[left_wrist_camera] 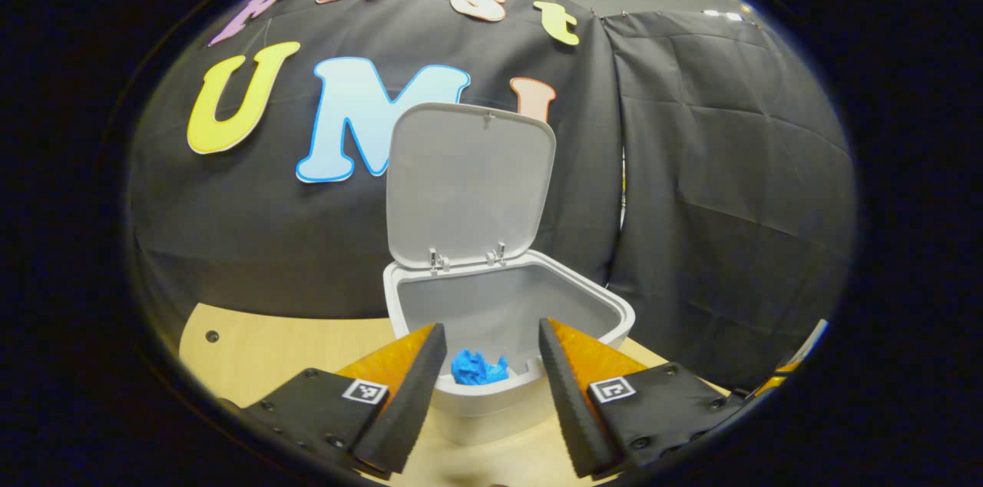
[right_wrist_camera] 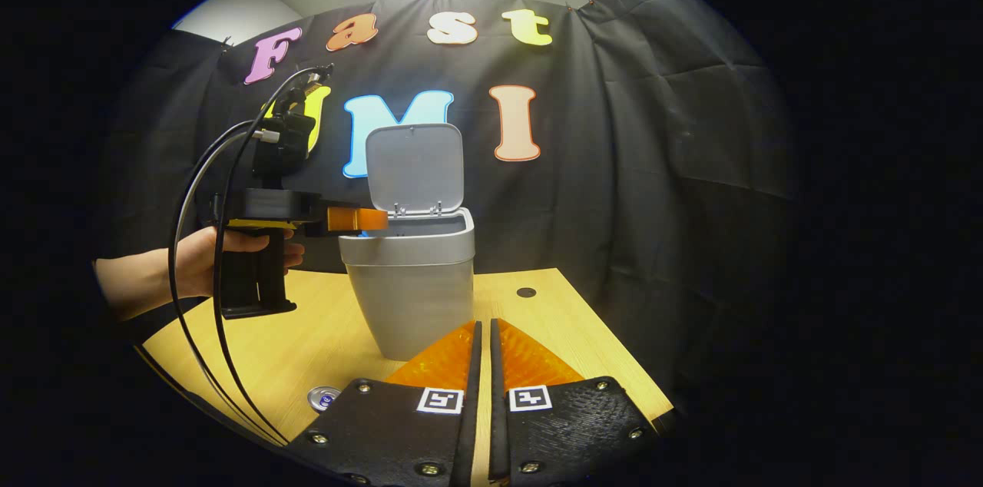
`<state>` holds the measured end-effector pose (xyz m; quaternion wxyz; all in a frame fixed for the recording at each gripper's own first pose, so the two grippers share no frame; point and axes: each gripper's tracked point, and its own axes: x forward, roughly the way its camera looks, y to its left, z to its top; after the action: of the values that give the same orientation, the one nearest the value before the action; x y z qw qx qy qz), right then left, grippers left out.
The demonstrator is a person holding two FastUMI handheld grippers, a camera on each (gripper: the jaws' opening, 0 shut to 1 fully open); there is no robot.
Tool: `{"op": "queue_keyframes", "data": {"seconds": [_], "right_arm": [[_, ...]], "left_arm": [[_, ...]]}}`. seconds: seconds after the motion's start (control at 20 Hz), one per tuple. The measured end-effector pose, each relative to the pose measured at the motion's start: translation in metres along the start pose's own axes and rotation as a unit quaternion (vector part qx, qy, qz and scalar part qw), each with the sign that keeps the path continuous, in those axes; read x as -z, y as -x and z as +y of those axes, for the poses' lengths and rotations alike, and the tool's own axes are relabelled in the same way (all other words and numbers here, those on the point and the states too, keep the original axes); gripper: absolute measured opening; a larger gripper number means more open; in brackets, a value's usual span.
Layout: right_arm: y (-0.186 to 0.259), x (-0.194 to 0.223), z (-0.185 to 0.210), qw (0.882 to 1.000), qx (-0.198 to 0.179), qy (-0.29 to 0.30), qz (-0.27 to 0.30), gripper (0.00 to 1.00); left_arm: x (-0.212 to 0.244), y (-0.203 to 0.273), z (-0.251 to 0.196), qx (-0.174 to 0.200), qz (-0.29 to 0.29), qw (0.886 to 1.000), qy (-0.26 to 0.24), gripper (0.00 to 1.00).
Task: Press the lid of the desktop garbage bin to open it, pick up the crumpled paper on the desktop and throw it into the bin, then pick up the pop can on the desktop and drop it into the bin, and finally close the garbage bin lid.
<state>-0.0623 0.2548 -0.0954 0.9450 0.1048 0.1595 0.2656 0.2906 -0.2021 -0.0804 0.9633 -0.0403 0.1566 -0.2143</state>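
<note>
The white desktop bin stands with its lid swung up. A blue crumpled paper lies inside it, just behind the front rim. My left gripper hovers open over that rim, nothing between its fingers. In the right gripper view the bin sits mid-table with its lid upright, and a hand holds the left gripper above the bin's left rim. The pop can stands near the table's front, left of my right gripper, which is shut on nothing.
The wooden table has a small dark hole behind the bin on the right. Black cables loop down from the left gripper. The table's right edge lies close to the bin.
</note>
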Motion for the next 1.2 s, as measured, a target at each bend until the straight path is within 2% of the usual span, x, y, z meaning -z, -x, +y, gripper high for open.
{"op": "queue_keyframes", "data": {"seconds": [0.05, 0.15, 0.25, 0.4, 0.45, 0.5, 0.55, 0.7, 0.75, 1.05, 1.2], "right_arm": [[-0.001, 0.0, 0.003, 1.0, -0.004, 0.001, -0.001, 0.08], [-0.004, 0.0, 0.012, 1.0, -0.014, 0.004, 0.0, 0.08], [-0.006, 0.001, 0.024, 0.999, -0.032, 0.007, 0.003, 0.13], [-0.008, 0.001, 0.042, 0.998, -0.055, 0.014, 0.004, 0.36], [-0.008, 0.002, 0.049, 0.998, -0.065, 0.014, 0.005, 0.4], [-0.009, 0.003, 0.056, 0.997, -0.075, 0.016, 0.006, 0.53], [-0.009, 0.004, 0.064, 0.996, -0.086, 0.018, 0.007, 0.58], [-0.007, 0.011, 0.088, 0.992, -0.119, 0.026, 0.014, 0.85], [-0.008, 0.013, 0.095, 0.991, -0.128, 0.029, 0.015, 0.9], [-0.007, 0.054, 0.151, 0.975, -0.206, 0.053, 0.066, 0.92], [-0.008, 0.079, 0.169, 0.965, -0.23, 0.065, 0.104, 0.92]], "left_arm": [[-0.002, 0.003, 0.002, 0.0, -0.003, 1.0, 0.003, 0.92], [-0.005, 0.009, 0.004, -0.003, -0.009, 1.0, 0.009, 0.94], [-0.009, 0.019, 0.009, -0.009, -0.017, 1.0, 0.016, 0.95], [-0.016, 0.039, 0.021, -0.023, -0.031, 0.999, 0.018, 0.95], [-0.018, 0.047, 0.024, -0.029, -0.036, 0.999, 0.015, 0.95], [-0.019, 0.055, 0.028, -0.035, -0.041, 0.998, 0.011, 0.95], [-0.021, 0.064, 0.032, -0.042, -0.046, 0.998, 0.006, 0.95], [-0.022, 0.088, 0.042, -0.064, -0.057, 0.996, -0.015, 0.96], [-0.022, 0.095, 0.044, -0.069, -0.06, 0.996, -0.021, 0.96], [-0.013, 0.138, 0.046, -0.083, -0.069, 0.993, -0.041, 0.96], [-0.007, 0.169, 0.046, -0.099, -0.076, 0.992, -0.031, 0.95]]}}
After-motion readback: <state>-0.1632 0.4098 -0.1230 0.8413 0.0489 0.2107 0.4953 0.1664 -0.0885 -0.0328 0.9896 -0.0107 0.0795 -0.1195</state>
